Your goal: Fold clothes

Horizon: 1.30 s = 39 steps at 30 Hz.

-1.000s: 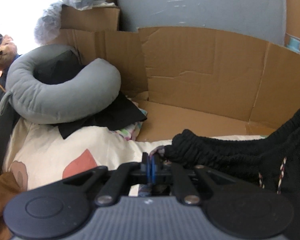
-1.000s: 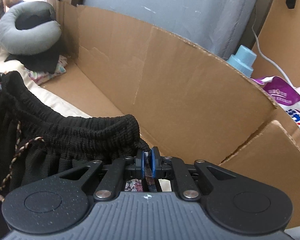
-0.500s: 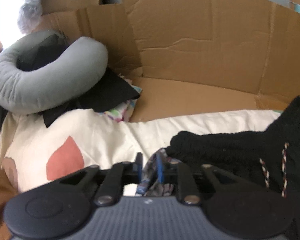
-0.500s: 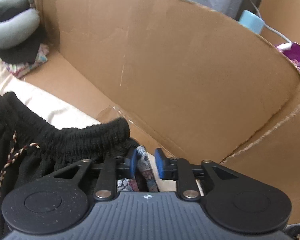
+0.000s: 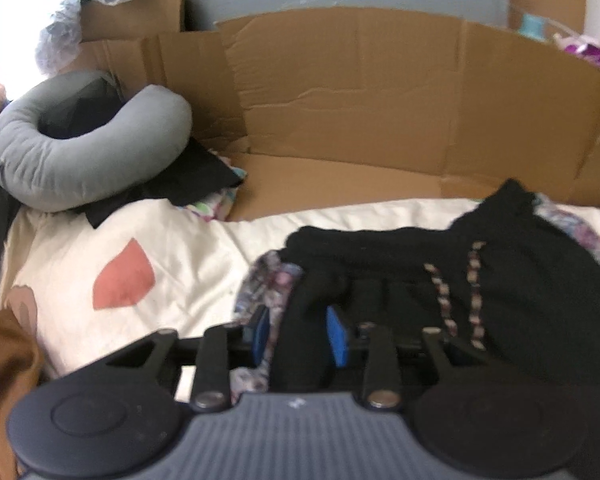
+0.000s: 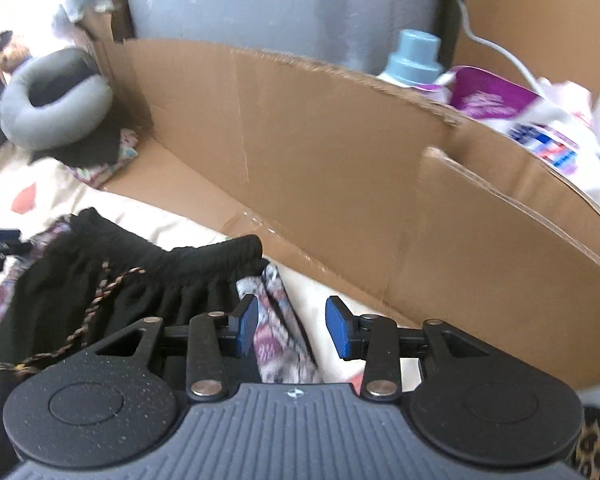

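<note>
- Black gathered skirt with elastic waistband: laid flat on cream bed sheet with red shape print, waistband toward brown cardboard sheet propped along far edge.
- Braided two-tone drawstring: lying loose across black fabric below waistband.
- Patterned purple-and-white lining fabric: exposed at both ends of waistband, beneath black layer.
- Left claw: jaws opening; blue pads apart, fold of black fabric and patterned lining between them, pad on one side clear of cloth; contact on other side cannot be told. No clamp on fabric visible.
- Right claw: jaws opening; blue pads parted, strip of patterned lining between them, nearer one pad; far pad clear of cloth with bare sheet beneath. Released, not gripping.
- Grey U-shaped neck pillow: resting on black cloth at far left corner of bed, well apart from skirt.
- Small brown plush toy: beyond neck pillow, partly cut by frame edge.
- Blue-capped bottle and purple-and-white printed bag: behind cardboard, right side.
- Leopard-print fabric: visible at lower right corner, right wrist view only.
</note>
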Available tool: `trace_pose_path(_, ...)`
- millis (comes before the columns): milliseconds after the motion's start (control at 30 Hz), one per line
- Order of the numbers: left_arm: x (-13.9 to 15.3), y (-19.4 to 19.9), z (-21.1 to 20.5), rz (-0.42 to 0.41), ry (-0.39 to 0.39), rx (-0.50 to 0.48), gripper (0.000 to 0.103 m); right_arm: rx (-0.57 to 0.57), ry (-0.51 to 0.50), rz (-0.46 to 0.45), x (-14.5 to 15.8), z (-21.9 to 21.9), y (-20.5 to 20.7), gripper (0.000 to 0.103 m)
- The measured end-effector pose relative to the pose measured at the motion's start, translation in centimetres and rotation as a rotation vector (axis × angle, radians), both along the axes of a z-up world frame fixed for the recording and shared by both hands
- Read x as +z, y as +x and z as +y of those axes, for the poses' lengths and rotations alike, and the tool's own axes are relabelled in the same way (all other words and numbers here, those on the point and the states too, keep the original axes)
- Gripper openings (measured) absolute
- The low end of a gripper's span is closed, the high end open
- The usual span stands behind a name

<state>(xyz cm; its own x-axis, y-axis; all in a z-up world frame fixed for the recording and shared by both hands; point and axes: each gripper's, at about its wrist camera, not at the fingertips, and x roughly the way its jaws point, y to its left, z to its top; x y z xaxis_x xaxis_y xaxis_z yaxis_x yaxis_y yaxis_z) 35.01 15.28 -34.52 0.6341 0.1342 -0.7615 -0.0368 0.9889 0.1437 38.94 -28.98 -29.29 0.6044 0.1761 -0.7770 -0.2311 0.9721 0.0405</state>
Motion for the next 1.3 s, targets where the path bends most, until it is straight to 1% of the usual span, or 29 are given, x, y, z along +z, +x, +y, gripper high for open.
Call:
trace_pose_path(133,1.3,-2.2,-1.1,-0.020,-0.040,-0.007,0.042,-0.008,0.022,-0.006,1.0,-1.8,-2.8,0.044)
trace_pose_path(233,2.3,-4.3,-2.1,-0.026,-0.085,-0.015,0.042,-0.039,0.047,-0.014,1.4,-3.3,-5.4,0.044)
trace_pose_path(300,2.9,-5.6,-3.1,-0.023,-0.081,-0.036,0.042,-0.065,0.072,-0.009,1.4,-4.3,-7.0,0.044)
trace_pose_path(367,3.6,-6.9,-4.1,-0.020,-0.091,-0.054,0.042,-0.068,0.074,-0.001,1.4,-4.9,-8.5,0.044)
trace_pose_path(433,4.3,-8.0,-4.6,-0.022,-0.118,-0.052,0.043,-0.063,0.071,0.008,1.7,-5.0,-9.7,0.044)
trace_pose_path(533,5.1,-9.9,-5.6,-0.019,-0.149,-0.034,0.043,-0.057,0.078,-0.005,2.6,-5.3,-11.8,0.044)
trace_pose_path(667,5.8,-12.7,-6.1,-0.013,-0.247,0.005,0.043,-0.044,0.104,-0.024,3.8,-5.8,-14.3,0.044)
trace_pose_path(767,5.6,-14.5,-7.4,0.005,-0.282,-0.032,0.047,-0.041,0.078,-0.043,4.3,-6.1,-16.1,0.044)
trace_pose_path(867,5.3,-15.9,-8.8,0.021,-0.280,-0.088,0.047,-0.062,0.071,-0.056,4.3,-6.7,-18.2,0.044)
trace_pose_path(967,4.4,-17.7,-9.7,0.043,-0.294,-0.148,0.047,-0.097,0.074,-0.072,3.7,-7.4,-20.6,0.044)
trace_pose_path(1100,3.1,-20.0,-10.7,0.076,-0.276,-0.190,0.047,-0.123,0.067,-0.052,2.2,-8.0,-23.6,0.044)
trace_pose_path(1133,2.7,-20.4,-11.0,0.099,-0.252,-0.193,0.047,-0.126,0.068,-0.044,1.9,-8.1,-24.2,0.044)
trace_pose_path(1167,2.2,-20.6,-11.3,0.132,-0.210,-0.191,0.047,-0.136,0.076,-0.039,1.7,-8.3,-24.9,0.044)
trace_pose_path(1200,1.8,-20.9,-11.4,0.153,-0.192,-0.187,0.047,-0.145,0.083,-0.034,1.5,-8.5,-25.5,0.044)
trace_pose_path(1300,0.6,-21.8,-11.1,0.197,-0.212,-0.171,0.047,-0.182,0.108,-0.020,0.9,-9.0,-27.1,0.044)
